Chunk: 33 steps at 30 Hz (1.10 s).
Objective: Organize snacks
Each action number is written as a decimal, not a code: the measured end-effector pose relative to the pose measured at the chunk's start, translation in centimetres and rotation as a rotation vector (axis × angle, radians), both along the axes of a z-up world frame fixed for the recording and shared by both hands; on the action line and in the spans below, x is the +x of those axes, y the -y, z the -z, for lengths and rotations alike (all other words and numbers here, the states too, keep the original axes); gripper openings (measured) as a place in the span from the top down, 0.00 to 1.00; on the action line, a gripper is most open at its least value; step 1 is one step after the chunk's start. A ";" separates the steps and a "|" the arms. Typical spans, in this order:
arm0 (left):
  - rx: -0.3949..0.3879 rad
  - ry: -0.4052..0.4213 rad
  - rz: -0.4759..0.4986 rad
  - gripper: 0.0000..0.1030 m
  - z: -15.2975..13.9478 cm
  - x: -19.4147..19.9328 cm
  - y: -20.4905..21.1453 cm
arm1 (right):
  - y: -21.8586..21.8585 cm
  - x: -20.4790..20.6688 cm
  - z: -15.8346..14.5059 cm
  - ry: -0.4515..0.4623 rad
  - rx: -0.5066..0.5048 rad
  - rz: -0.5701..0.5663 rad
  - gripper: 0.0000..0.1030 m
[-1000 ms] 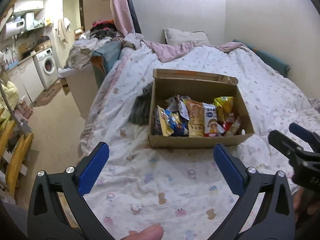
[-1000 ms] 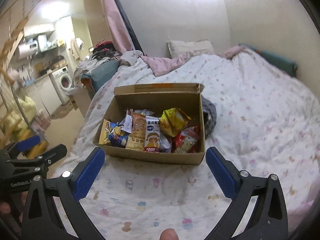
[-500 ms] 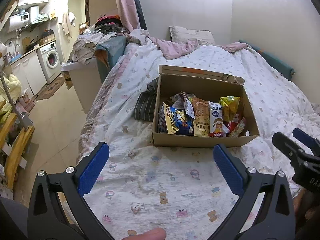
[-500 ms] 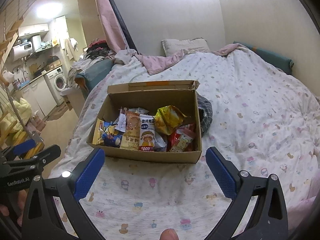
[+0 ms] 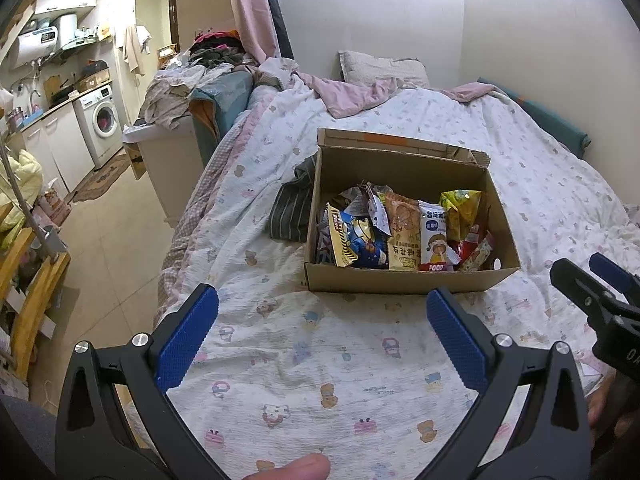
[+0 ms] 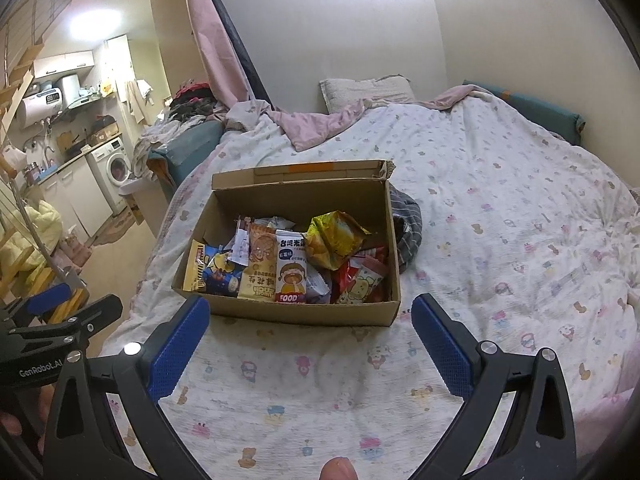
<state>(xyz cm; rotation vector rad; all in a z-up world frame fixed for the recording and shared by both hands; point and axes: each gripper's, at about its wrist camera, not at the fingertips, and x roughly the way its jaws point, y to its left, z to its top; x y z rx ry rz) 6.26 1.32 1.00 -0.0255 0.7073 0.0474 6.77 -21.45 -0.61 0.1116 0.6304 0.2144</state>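
Note:
An open cardboard box (image 5: 404,280) (image 6: 296,312) sits on the bed, filled with several snack packets: a blue and yellow bag (image 5: 356,242) (image 6: 214,272), a tan packet (image 5: 404,236) (image 6: 258,264), a white packet marked FOOD (image 5: 434,240) (image 6: 292,268), a crumpled yellow bag (image 5: 462,210) (image 6: 334,236) and red packets (image 6: 362,280). My left gripper (image 5: 322,334) hovers open in front of the box, nothing between its fingers. My right gripper (image 6: 310,342) is also open and empty, just short of the box's near wall.
A dark striped cloth (image 5: 292,208) (image 6: 406,232) lies against the box's far side. The patterned bedsheet (image 5: 320,360) spreads all around. A pillow (image 6: 366,90) lies at the head. Left of the bed are floor, a laundry pile (image 5: 180,84) and a washing machine (image 5: 102,120).
Both grippers have tilted and crept closer, so the box sits lower and nearer in each view. Both stay open; the snacks have not moved.

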 end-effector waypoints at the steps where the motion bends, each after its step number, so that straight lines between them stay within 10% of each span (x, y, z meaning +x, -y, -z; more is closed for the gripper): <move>1: -0.003 -0.001 -0.001 0.00 0.0 0.0 -0.1 | 0.0 0.0 0.0 0.001 0.000 -0.001 0.00; 33: -0.015 0.004 -0.010 0.00 -0.4 0.1 -0.5 | 0.3 -0.1 -0.2 0.009 0.000 0.012 0.00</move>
